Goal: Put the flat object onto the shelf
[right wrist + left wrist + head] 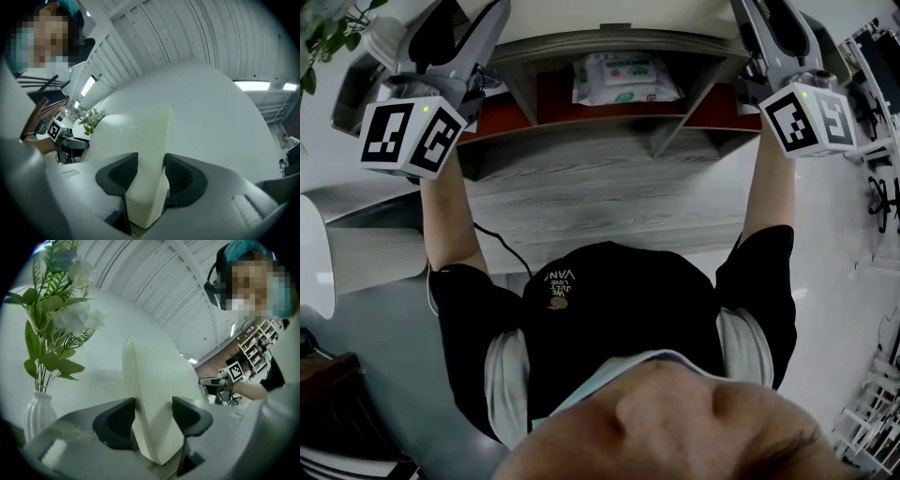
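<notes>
A cream-white flat object [154, 376] stands edge-on between the jaws of my left gripper [153, 411], and both dark pads press on it. My right gripper [151, 168] is shut on another edge of the same flat object [136, 136]. In the head view both grippers are raised in front of the grey wooden shelf [581, 178]. Their marker cubes show at the left [408, 136] and at the right [811, 117], and the jaws run out of the top of the picture. Each gripper view shows the other gripper far off beyond the object.
A pack of wet wipes [623, 77] lies in the shelf's middle compartment, above a red-brown board. A white vase [40, 413] with green leaves and white flowers stands to the left. A black cable [502, 246] trails across the shelf's front. Office furniture [877, 197] shows at the right.
</notes>
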The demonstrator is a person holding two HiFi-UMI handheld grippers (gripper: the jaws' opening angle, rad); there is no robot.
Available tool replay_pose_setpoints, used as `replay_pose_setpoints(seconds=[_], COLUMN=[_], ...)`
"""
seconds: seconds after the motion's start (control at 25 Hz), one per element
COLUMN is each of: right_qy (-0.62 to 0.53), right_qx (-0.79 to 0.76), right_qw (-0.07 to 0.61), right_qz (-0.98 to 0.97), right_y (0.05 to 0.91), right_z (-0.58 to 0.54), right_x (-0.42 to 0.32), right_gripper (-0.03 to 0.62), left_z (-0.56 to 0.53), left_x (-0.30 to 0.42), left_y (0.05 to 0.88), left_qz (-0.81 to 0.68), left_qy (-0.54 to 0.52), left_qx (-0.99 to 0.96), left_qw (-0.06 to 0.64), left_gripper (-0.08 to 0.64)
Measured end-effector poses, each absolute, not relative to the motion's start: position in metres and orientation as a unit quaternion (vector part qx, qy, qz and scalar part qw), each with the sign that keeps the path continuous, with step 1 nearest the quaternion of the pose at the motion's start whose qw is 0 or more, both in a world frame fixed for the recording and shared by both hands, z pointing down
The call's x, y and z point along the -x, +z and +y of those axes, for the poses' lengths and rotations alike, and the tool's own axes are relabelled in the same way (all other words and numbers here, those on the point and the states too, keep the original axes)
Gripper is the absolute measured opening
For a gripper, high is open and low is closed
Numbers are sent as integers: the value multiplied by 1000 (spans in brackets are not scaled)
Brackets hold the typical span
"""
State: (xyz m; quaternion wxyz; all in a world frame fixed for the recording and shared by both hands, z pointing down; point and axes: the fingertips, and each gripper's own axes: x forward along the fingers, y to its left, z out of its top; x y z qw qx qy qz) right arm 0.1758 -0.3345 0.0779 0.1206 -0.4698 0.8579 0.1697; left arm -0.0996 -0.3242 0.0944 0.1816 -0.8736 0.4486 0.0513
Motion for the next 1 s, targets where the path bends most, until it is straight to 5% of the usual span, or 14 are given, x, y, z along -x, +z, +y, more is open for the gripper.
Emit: replay_pose_setpoints(seconds=[1.0], right_qy=[156], right_qx=[468], right_qw=[90], right_qz=[865], right_y=[77], right_z=[-364], right_x=[-178], right_gripper=[173], left_z=[-352], left_x=[98], left_y=[103], left_qz=[447], left_qy=[-49], left_qx=[878], left_qw=[165], left_gripper=[253])
